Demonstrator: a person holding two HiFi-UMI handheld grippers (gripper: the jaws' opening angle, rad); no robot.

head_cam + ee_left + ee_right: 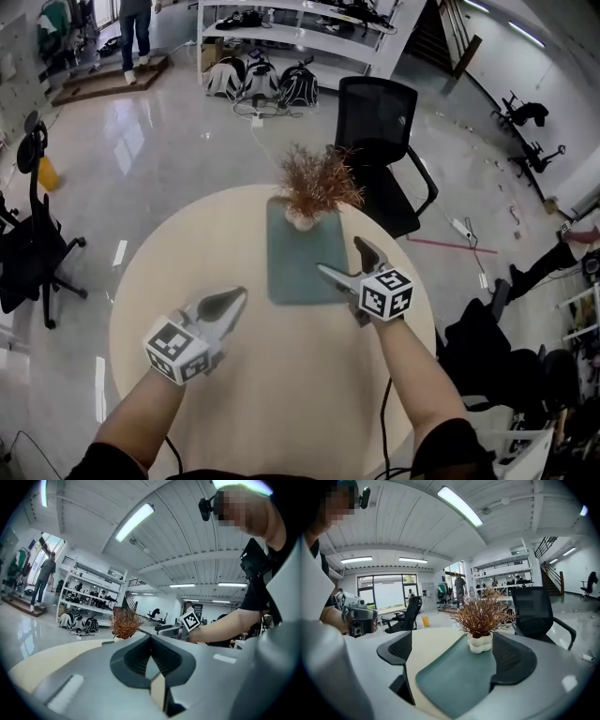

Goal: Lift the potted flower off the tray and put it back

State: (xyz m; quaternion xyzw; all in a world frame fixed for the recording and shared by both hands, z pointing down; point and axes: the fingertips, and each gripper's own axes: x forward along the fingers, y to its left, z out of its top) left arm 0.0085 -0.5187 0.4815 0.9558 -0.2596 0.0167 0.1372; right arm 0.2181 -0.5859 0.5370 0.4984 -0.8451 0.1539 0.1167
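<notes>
The potted flower (314, 186), a rust-brown spiky tuft in a small white pot, stands upright at the far end of the grey-green rectangular tray (298, 277) on the round beige table (187, 253). The right gripper (339, 256), on an outstretched forearm at the tray's near right edge, points at the pot, jaws spread wide, gripping nothing. The left gripper (236, 296) sits near left of the tray, jaws pressed together, empty.

No text, label, brand, number or sign can be read in any view. Only black-and-white square marker patterns are seen, on the white marker cube (178, 352) of the left gripper (231, 302) and on the matching cube (386, 293) of the right gripper (341, 256). They form no letters or digits.
</notes>
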